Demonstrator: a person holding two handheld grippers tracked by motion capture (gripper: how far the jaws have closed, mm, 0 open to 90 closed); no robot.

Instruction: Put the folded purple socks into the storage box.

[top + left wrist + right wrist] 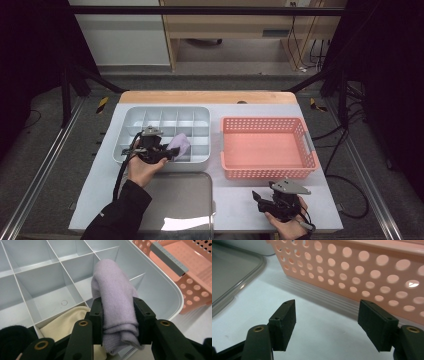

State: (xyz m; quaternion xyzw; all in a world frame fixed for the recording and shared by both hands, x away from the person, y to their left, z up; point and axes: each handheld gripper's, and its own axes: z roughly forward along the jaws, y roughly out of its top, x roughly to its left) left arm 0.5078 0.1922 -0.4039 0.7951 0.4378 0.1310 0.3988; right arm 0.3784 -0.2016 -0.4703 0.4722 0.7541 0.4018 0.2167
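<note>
From my seat, the divided organizer tray (131, 116) sits at eleven o'clock, the perforated basket (307, 145) at one, the flat lid (185, 200) at six just before the tray.

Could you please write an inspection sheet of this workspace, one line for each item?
Surface: pale table, wooden strip at far edge.
Job's things: rolled lilac sock clamped above grey divided organizer; cream fabric and black fabric in near compartments; pink perforated basket empty.
Clutter: clear lid lying flat in front of the organizer.
Grippers: left gripper shut on the sock; right gripper open, above the table.
Cables: black cable trailing from left gripper.
Surroundings: dark frame, wooden shelf unit behind.
</note>
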